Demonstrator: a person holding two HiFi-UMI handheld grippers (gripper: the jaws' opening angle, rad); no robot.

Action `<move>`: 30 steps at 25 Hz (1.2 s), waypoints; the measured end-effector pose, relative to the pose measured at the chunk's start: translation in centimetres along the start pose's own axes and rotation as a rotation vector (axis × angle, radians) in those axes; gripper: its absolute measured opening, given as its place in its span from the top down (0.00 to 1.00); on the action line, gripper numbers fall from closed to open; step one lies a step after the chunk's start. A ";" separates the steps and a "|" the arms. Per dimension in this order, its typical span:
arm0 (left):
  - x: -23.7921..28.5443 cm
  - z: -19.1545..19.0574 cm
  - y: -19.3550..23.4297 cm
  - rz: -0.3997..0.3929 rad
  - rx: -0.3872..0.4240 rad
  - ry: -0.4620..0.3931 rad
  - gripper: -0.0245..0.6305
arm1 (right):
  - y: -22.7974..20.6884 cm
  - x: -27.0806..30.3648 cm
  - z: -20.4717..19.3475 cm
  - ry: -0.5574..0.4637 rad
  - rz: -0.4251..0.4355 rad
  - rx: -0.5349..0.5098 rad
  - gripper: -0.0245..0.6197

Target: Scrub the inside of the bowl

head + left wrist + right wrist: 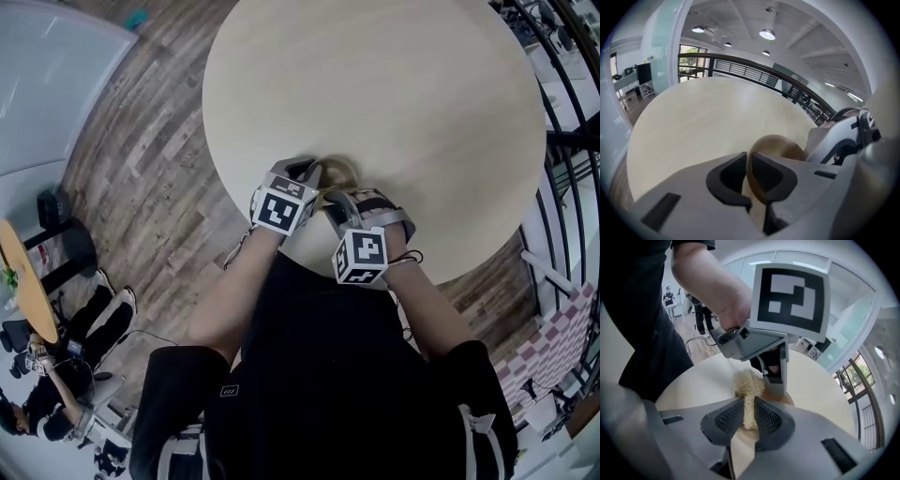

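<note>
The bowl (343, 165) sits at the near edge of the table (375, 84), held for scrubbing.
The left tongs (747, 159) pinch its rim; the right tongs (749, 405) clamp a soft fibre scrubber (749, 380). The bowl looks light, stiff, maybe slippery: the rim is a good hold.

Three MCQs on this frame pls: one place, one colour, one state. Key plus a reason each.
1. Where on the table is the bowl? A) centre B) far edge C) edge nearest the person
2. Colour of the scrubber? A) pale straw B) blue C) black
3. State of the right gripper? A) open, empty B) shut on the scrubber C) shut on a spoon
Key: 1 C, the head view shows it by the near edge; 2 A, its fibres are pale beige; 3 B, its fingers pinch the scrubber.
</note>
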State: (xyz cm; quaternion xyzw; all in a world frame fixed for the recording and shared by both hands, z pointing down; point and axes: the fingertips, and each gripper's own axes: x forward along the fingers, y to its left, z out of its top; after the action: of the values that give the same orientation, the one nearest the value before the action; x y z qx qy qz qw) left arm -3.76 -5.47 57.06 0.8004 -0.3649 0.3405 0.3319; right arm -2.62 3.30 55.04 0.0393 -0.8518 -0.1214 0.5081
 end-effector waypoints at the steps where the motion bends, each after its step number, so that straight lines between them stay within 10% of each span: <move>1: 0.0 0.1 -0.2 0.002 0.011 -0.001 0.90 | -0.1 0.4 0.0 0.010 -0.005 -0.016 0.85; 23: -0.9 -2.3 -2.1 -0.007 -0.047 0.017 0.89 | -3.1 0.9 -3.7 0.145 -0.126 0.037 0.85; 30: -0.6 0.9 -1.6 -0.026 0.155 -0.001 0.74 | -1.9 0.4 -4.0 0.145 -0.108 -0.061 0.85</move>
State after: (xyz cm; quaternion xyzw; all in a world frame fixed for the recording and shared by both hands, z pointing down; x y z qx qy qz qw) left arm -2.48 -5.17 55.63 0.8286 -0.3272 0.3629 0.2731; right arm 0.61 0.67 56.75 0.0783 -0.8054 -0.1713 0.5621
